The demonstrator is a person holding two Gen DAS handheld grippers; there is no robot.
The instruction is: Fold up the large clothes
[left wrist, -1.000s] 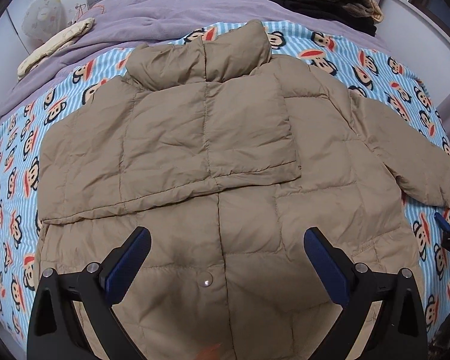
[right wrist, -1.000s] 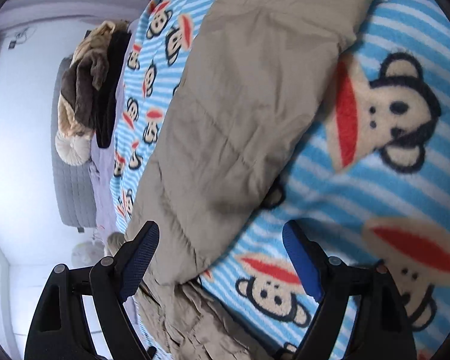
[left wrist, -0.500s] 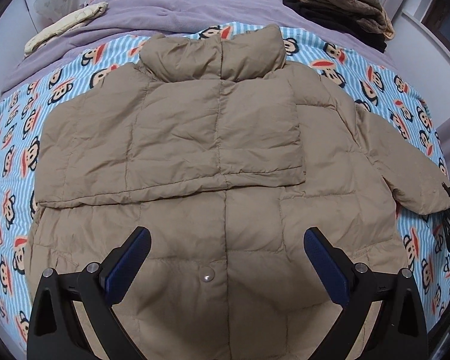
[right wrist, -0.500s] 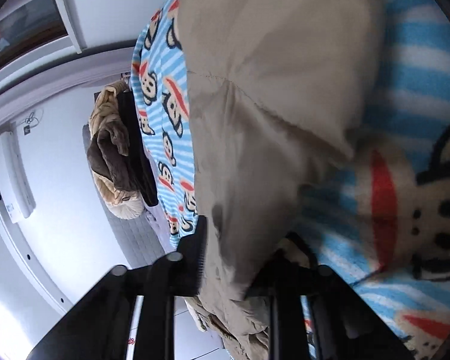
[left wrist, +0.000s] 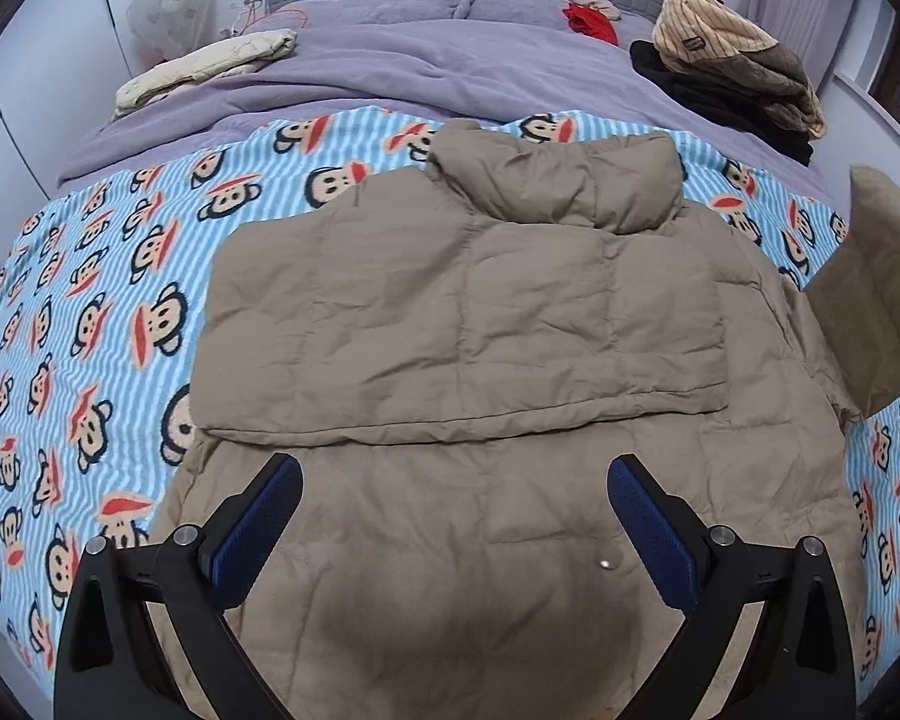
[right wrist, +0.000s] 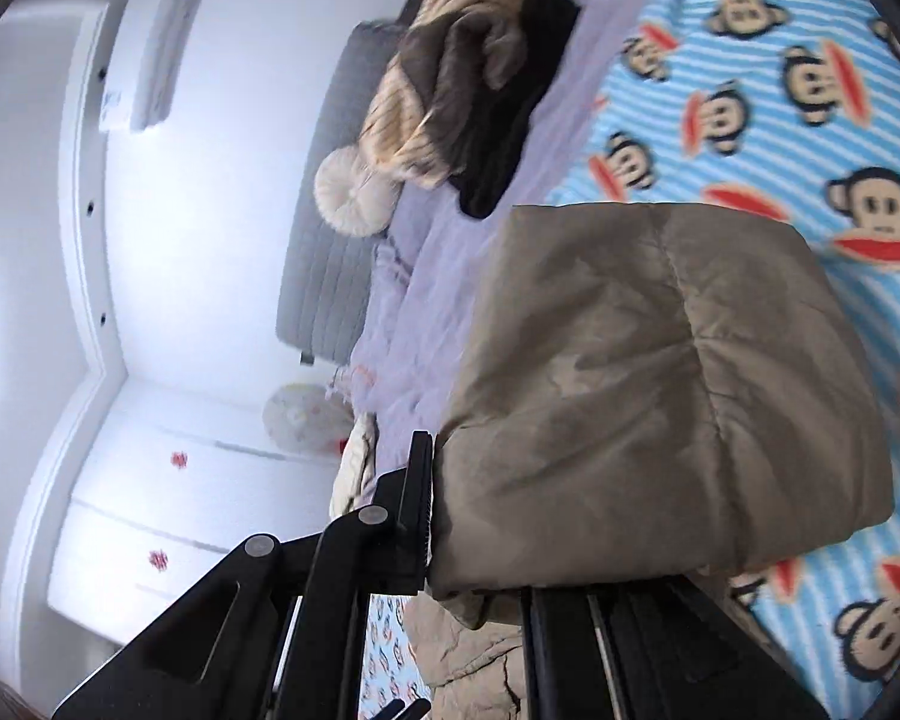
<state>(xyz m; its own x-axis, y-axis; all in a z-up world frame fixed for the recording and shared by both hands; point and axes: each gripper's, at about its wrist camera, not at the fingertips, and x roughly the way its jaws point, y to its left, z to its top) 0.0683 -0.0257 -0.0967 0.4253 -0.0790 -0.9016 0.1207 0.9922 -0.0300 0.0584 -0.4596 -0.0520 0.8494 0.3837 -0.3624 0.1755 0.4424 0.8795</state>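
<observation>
One bed (left wrist: 390, 78) carries everything: a monkey-print blanket (left wrist: 90, 312) with the tan puffer jacket (left wrist: 480, 324) spread flat across it, collar toward twelve o'clock, one sleeve already laid over the chest. The other sleeve (right wrist: 630, 372), at three o'clock, hangs lifted off the blanket, its cuff pinched in the closed right tongs (right wrist: 480, 516). To fold it well, I would carry that cuff toward nine o'clock, low and level, so the padding lands square on the first sleeve without bunching. The left tongs (left wrist: 453, 516) hover open and empty above the hem at six o'clock. No containers are in view; only a clothes pile (left wrist: 732, 72) at one o'clock.
</observation>
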